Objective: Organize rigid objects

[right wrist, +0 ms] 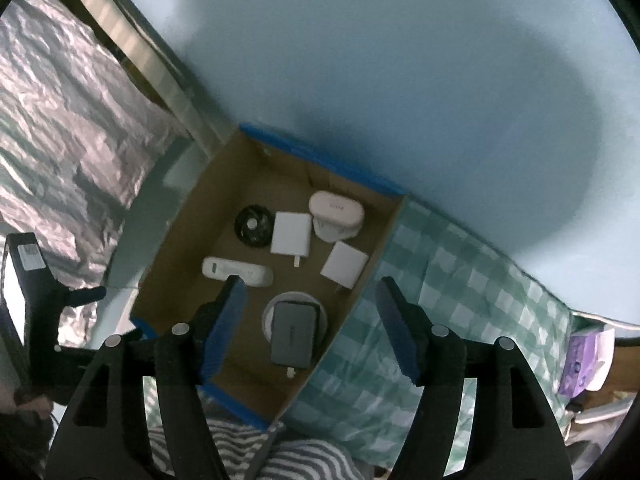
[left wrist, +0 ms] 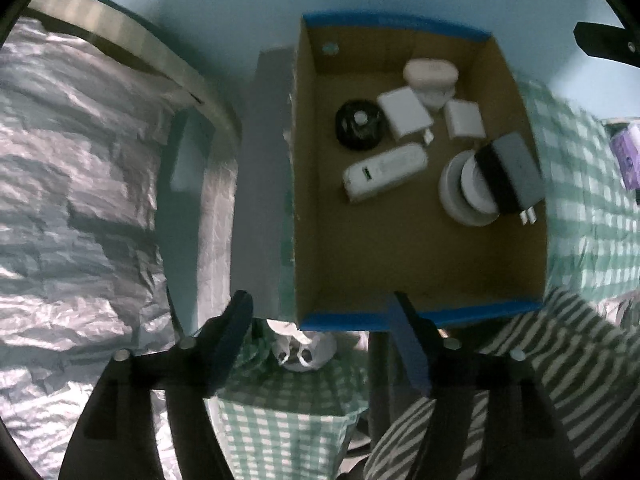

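Left tongs: we see the left tongs (left wrist: pixel 322 340) spread wide with nothing between them, hanging over the near blue-taped edge of the box.
Right tongs: the right tongs (right wrist: pixel 308 322) are also spread and hold nothing; they hang above the near part of the box.
Small white thing: below the left tongs, just outside the box, a small white object (left wrist: pixel 302 350) lies on the checked cloth; we cannot tell what it is.
Box: the open cardboard box (left wrist: pixel 360 264) with blue tape on its short edges stands on a green-and-white checked cloth (right wrist: pixel 432 280).
Grey charger: nearest in the box, a grey charger (right wrist: pixel 292 334) lies on top of a round white dish (right wrist: pixel 270 314), its prongs pointing to the near edge.
Long white device: a long white device (right wrist: pixel 238 270) lies flat on the box floor, just beyond the dish and toward the left wall.
White adapters: two white adapters lie further in, one (right wrist: pixel 291 234) near the middle and one (right wrist: pixel 344 266) beside the right wall, apart from each other.
Black disc: a black round disc (right wrist: pixel 253 226) lies just beside the middle adapter, on its left.
Pinkish case: farthest, a pale pinkish case (right wrist: pixel 336 210) rests on another white object near the far wall.
Surroundings: crinkled silver foil (left wrist: pixel 72 160) is on the left, a purple packet (right wrist: pixel 580 364) far to the right.
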The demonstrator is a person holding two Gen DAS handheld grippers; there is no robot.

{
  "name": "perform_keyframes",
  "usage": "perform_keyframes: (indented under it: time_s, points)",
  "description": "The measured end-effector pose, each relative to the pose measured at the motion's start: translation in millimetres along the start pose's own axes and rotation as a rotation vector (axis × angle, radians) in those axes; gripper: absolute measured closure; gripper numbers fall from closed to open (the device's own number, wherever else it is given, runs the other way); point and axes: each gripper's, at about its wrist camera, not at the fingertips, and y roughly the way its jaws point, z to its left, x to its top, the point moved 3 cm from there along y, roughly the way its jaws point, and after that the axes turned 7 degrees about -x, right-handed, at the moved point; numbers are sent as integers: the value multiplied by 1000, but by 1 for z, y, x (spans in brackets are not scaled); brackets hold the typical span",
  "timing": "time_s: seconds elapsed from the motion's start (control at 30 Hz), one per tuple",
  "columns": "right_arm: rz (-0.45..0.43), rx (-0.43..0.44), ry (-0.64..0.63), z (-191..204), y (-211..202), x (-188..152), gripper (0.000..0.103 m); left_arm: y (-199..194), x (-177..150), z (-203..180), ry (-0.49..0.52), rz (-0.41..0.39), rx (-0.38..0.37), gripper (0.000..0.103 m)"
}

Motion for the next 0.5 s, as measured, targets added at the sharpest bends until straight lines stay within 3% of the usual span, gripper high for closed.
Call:
perform_keyframes:
  time_s: [0.07, 0.23, 0.5]
  points:
    - [-36, -4, 8, 0, -14, 0, 30, -12, 0, -4, 10, -36, 5, 21]
    - [-118, 6, 57, -2, -46, 0, 27, -46, 0, -12, 24, -141, 76, 14]
    - [-220, -37, 72, 1, -88, -7, 25, -98, -2, -17, -30, -292, 80, 10]
